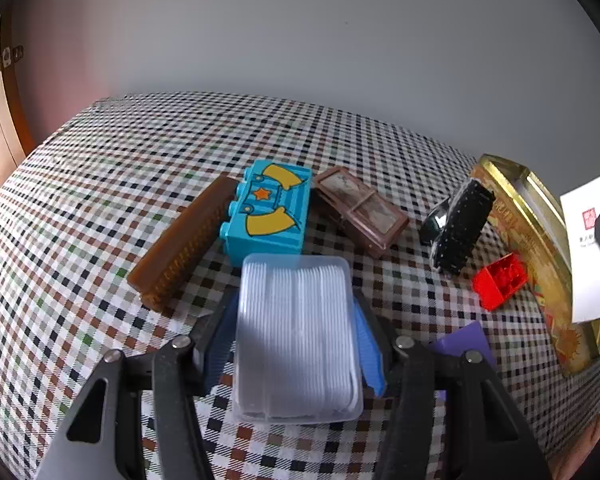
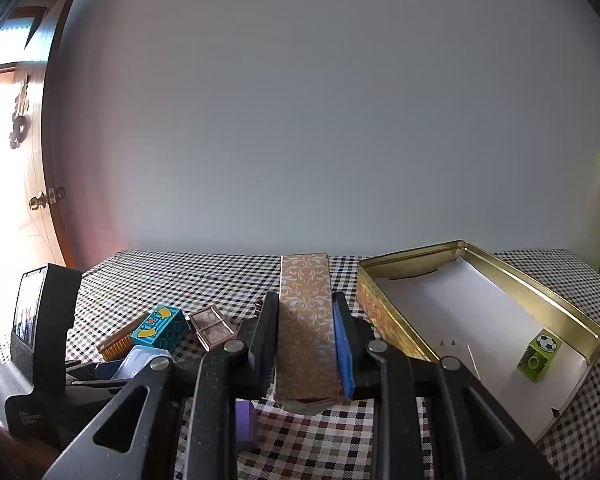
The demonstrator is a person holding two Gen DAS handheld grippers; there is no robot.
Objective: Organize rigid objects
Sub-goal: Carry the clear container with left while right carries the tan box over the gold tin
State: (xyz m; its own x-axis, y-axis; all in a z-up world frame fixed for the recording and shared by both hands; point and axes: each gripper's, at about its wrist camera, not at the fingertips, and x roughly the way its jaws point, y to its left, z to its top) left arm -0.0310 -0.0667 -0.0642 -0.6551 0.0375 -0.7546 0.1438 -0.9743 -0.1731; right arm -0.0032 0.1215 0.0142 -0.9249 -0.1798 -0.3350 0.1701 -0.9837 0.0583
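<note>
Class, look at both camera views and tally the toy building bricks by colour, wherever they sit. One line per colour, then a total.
Turquoise brick, lying on the checked cloth: 1
Red brick, on the cloth beside the tin: 1
Green brick with a football picture, inside the open gold tin: 1
Total: 3

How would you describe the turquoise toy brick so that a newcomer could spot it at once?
On the checked tablecloth, look just beyond the clear plastic case. The turquoise brick lies between a brown comb and a brown compact; it alone bears yellow shapes and an orange star.
</note>
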